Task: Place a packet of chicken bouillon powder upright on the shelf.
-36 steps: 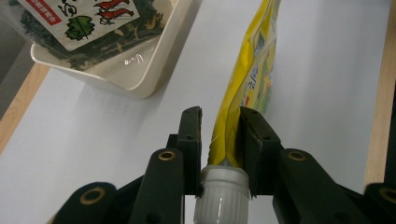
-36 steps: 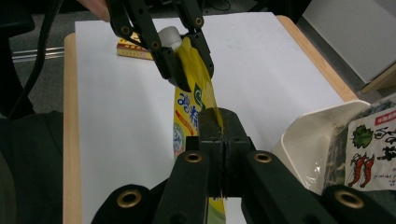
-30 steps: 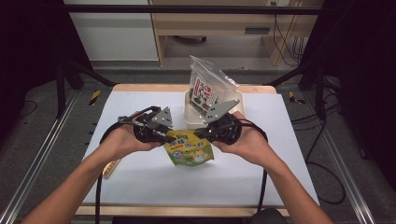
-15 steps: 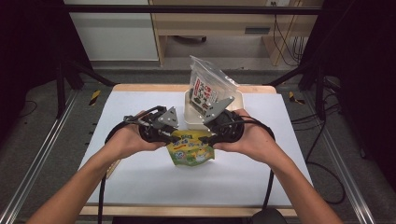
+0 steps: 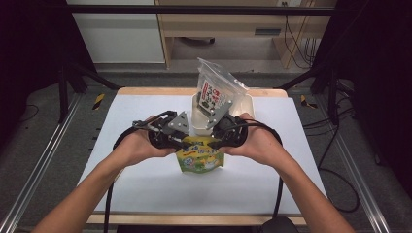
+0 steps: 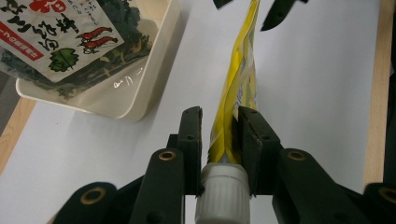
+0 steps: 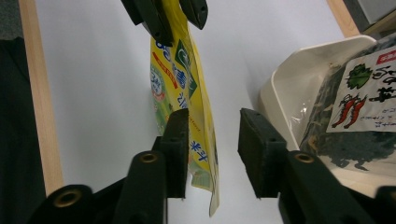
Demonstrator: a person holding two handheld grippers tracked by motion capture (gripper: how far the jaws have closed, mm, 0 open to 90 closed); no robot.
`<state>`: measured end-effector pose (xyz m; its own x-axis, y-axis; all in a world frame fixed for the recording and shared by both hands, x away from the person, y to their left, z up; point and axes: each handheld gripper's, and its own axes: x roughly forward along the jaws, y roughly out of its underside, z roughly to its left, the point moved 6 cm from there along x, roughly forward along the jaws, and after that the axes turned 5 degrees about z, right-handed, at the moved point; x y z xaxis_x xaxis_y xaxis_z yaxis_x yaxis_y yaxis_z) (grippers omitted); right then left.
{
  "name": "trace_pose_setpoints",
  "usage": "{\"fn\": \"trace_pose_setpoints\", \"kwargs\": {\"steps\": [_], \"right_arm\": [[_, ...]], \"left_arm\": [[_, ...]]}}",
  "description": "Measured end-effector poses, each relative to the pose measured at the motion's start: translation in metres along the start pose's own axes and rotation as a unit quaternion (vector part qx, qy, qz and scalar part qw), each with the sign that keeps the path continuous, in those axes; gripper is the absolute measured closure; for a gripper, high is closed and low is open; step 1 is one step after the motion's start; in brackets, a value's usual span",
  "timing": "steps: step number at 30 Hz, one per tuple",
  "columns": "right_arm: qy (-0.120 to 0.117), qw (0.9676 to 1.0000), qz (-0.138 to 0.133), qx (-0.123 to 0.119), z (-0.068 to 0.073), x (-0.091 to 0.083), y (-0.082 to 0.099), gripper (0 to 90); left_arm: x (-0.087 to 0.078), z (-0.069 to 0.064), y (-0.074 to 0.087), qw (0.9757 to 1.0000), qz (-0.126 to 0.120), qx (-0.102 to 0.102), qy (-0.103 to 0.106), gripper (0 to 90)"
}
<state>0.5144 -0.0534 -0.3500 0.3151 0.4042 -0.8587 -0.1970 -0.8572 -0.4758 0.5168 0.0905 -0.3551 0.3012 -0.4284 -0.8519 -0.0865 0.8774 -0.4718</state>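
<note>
The right tongs (image 7: 212, 154) have just been closing; their black jaws stand apart around the yellow pouch (image 7: 180, 88), which hangs edge-on against the left jaw; the left tongs (image 7: 175, 16) pinch its far end; a cream tray (image 7: 299, 70) holds a seaweed packet (image 7: 362, 112) on the white table (image 7: 93, 70).

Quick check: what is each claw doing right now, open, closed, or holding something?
Left claw: closed on the yellow pouch just above its white cap.
Right claw: open, jaws just been closing; the pouch's edge hangs between them, unpressed.
</note>
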Motion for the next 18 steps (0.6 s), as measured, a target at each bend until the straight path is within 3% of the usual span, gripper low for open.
{"fn": "trace_pose_setpoints", "kwargs": {"steps": [7,9,11,14,15,16,17,18], "right_arm": [[-0.019,0.9998,0.008,-0.001,0.000,0.011,0.002,80.6],[-0.025,0.9997,0.006,0.004,0.000,0.013,0.003,88.1],[-0.027,0.9996,0.007,0.005,-0.001,0.013,0.003,89.7],[-0.029,0.9995,0.008,0.014,-0.002,0.013,0.005,90.0],[-0.034,0.9992,0.004,0.023,-0.003,0.010,0.006,90.0],[-0.034,0.9992,0.004,0.023,-0.003,0.010,0.006,90.0],[-0.032,0.9989,0.004,0.033,-0.006,0.006,0.009,90.0],[-0.032,0.9989,0.004,0.033,-0.006,0.006,0.009,90.0]], "left_arm": [[0.001,-0.001,-0.003,1.0000,-0.003,0.003,0.001,70.8],[0.002,0.000,-0.003,1.0000,-0.007,-0.001,0.000,70.4],[0.002,0.001,-0.003,0.9999,-0.012,-0.006,-0.002,69.9],[-0.004,0.007,-0.003,0.9985,-0.040,-0.035,-0.009,51.2],[-0.006,0.009,-0.002,0.9977,-0.047,-0.045,-0.014,38.3],[-0.007,0.010,-0.002,0.9966,-0.056,-0.058,-0.020,38.3],[-0.010,0.011,-0.001,0.9956,-0.062,-0.067,-0.023,27.2],[-0.012,0.012,0.001,0.9947,-0.069,-0.072,-0.028,27.2]]}}
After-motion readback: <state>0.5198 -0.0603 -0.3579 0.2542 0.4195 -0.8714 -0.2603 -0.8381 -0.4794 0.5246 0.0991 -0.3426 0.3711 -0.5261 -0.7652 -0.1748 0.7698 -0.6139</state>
